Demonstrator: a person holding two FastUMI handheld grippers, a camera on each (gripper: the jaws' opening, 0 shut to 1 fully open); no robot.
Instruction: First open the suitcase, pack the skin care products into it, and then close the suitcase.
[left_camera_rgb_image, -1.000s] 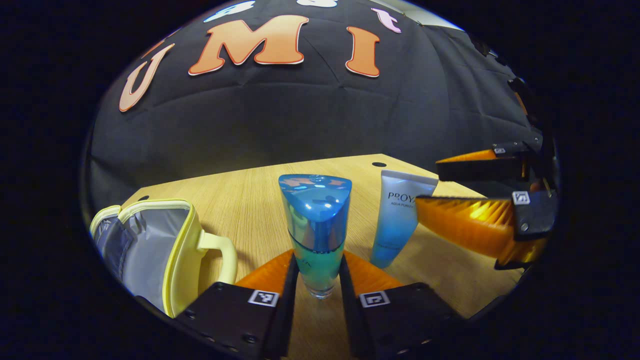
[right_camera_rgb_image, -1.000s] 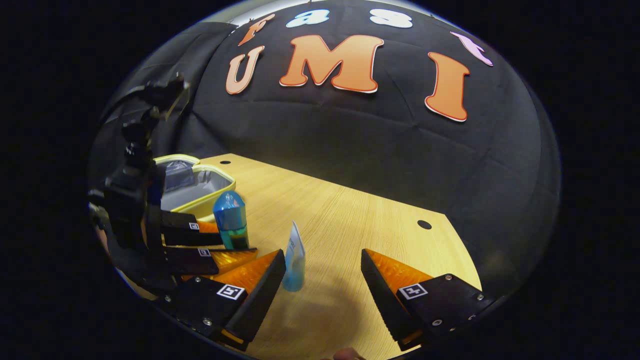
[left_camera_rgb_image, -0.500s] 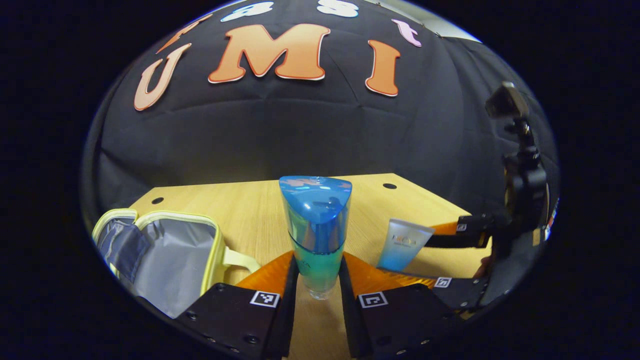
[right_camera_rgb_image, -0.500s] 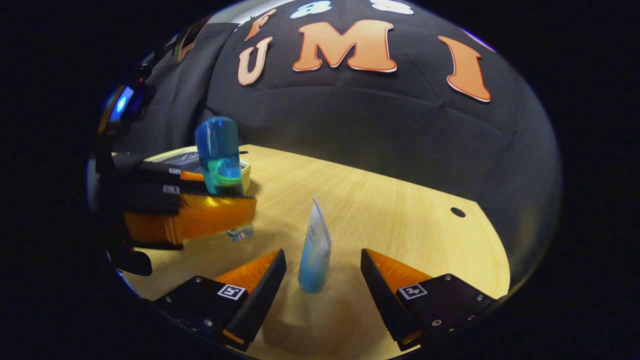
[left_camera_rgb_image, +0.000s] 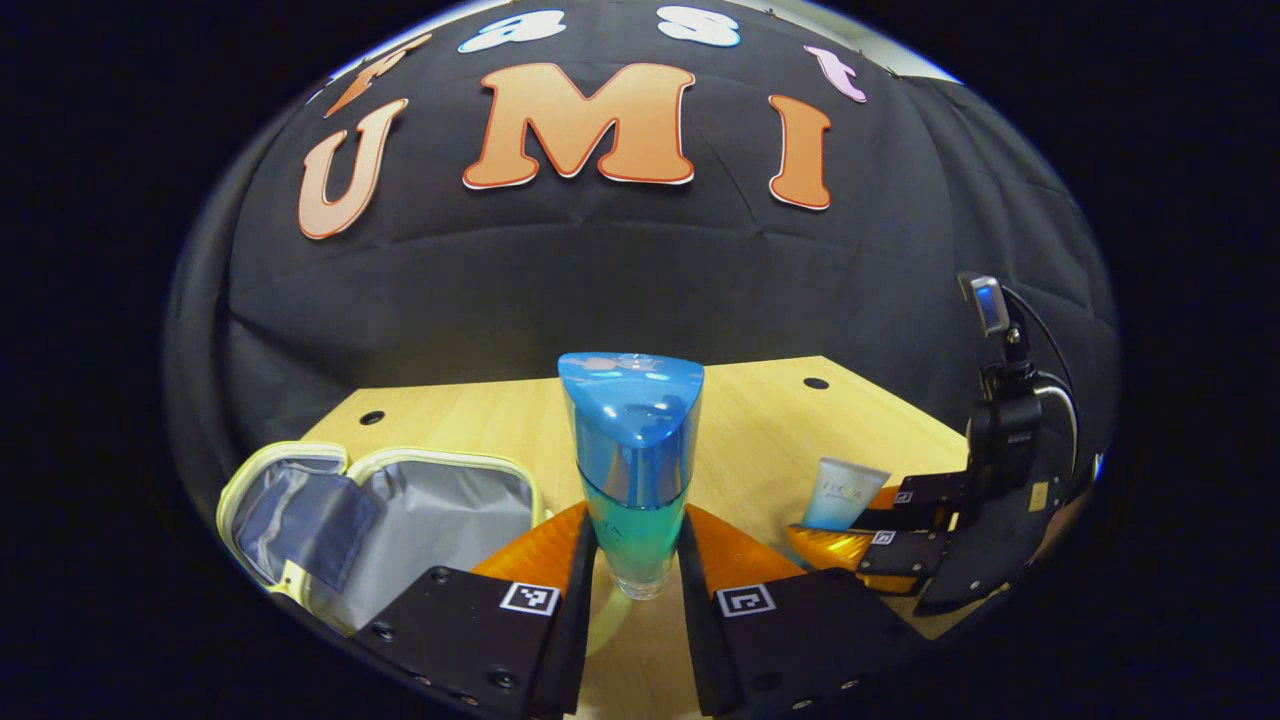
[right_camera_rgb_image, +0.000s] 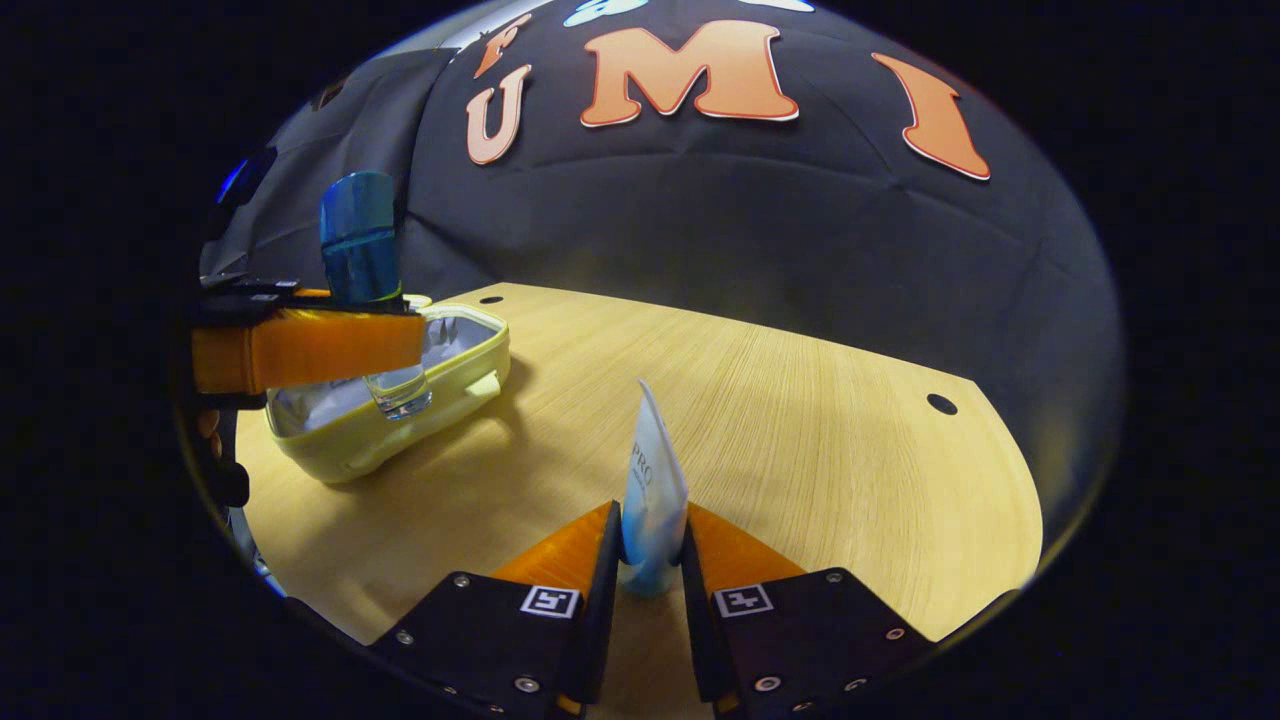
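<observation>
Left gripper view, left to right.
- Case (left_camera_rgb_image: 400, 520): pale yellow, unzipped and lying open on the table (left_camera_rgb_image: 760, 420), grey lining showing, a dark inner pocket on its left half.
- Left gripper (left_camera_rgb_image: 632, 560): both fingers closed tight against the lower part of the bottle (left_camera_rgb_image: 632, 450), which stands upright between them. Bottle is blue on top, green below, clear at the base, held above the table just beside the case's right edge.
- Tube (left_camera_rgb_image: 840, 492): pale blue, upright, at the far right between the fingers of the right gripper (left_camera_rgb_image: 850, 525).

Right gripper view, left to right.
- Left gripper (right_camera_rgb_image: 390, 340): level, gripping the bottle (right_camera_rgb_image: 360, 240), whose clear base hangs over the open case (right_camera_rgb_image: 400, 420).
- Table (right_camera_rgb_image: 820, 400): light wood.
- Right gripper (right_camera_rgb_image: 650, 560): both fingers pressed on the tube (right_camera_rgb_image: 652, 490), seen edge-on, crimped end up, cap end low by the tabletop.
</observation>
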